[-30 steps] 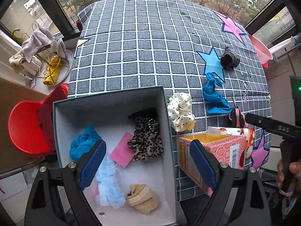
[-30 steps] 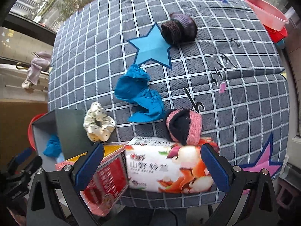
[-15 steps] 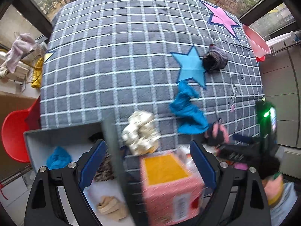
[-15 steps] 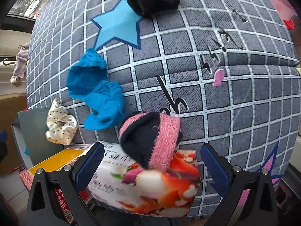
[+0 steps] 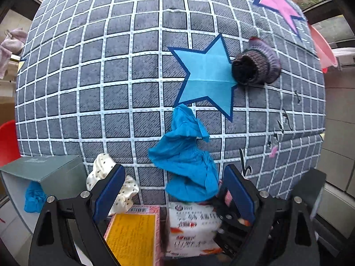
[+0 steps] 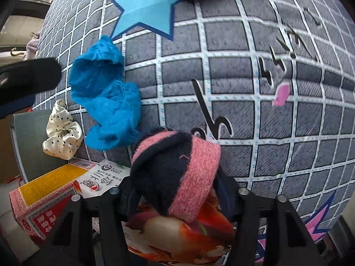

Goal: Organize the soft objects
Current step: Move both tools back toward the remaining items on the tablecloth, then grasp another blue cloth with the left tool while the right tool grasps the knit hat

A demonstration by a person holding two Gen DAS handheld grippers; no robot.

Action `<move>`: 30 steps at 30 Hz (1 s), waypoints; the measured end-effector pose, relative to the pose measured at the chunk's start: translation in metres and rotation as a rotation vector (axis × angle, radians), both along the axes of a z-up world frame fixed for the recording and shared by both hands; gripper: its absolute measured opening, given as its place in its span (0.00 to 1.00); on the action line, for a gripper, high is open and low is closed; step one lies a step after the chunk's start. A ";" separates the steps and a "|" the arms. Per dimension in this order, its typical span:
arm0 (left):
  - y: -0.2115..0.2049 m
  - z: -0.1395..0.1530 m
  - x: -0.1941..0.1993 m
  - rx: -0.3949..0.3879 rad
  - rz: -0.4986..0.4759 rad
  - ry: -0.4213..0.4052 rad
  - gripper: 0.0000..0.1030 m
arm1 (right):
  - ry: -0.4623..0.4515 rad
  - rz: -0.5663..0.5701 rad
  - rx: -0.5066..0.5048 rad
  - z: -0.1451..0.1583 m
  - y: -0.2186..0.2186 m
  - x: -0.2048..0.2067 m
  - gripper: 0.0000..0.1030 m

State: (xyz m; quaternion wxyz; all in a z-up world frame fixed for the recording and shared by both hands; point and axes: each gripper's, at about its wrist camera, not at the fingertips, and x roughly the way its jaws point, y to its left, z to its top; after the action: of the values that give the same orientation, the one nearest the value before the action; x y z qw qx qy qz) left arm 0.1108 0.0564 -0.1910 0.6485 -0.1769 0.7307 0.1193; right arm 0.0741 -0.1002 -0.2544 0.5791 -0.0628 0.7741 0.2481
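Note:
My right gripper is shut on a rolled pink and navy sock near the table's front edge. My left gripper is open, with a crumpled blue cloth lying just ahead between its fingers; the cloth also shows in the right wrist view. A white dotted scrunchie lies by the left finger, and in the right wrist view. A dark knitted sock roll lies far right by a blue star. The grey storage box with a blue item inside stands at the left.
A pink and yellow carton and a white printed snack pack stand at the table's front edge under the grippers. The grey checked tablecloth covers the table. A pink basin is at the far right, a red chair at the left.
My right gripper has moved in on the pink and navy sock and closed on it. My left gripper has swung from over the box to the right, toward the blue cloth.

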 end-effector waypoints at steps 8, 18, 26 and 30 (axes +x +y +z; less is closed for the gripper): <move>-0.013 -0.042 0.020 0.047 0.011 0.067 0.90 | 0.002 -0.108 0.048 0.008 -0.049 0.028 0.41; -0.015 -0.088 0.024 0.036 0.113 0.158 1.00 | 0.004 -0.185 0.098 0.030 -0.068 0.050 0.41; 0.005 -0.107 0.024 -0.090 0.267 0.245 1.00 | -0.003 -0.202 0.117 0.036 -0.064 0.055 0.41; 0.008 -0.109 0.023 -0.083 0.266 0.229 0.96 | -0.015 -0.212 0.118 0.038 -0.060 0.053 0.41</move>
State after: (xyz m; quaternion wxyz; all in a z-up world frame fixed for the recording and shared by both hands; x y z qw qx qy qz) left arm 0.1342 0.0649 -0.3003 0.5318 -0.2840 0.7741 0.1932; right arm 0.1275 -0.1598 -0.2165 0.6105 0.0518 0.7561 0.2300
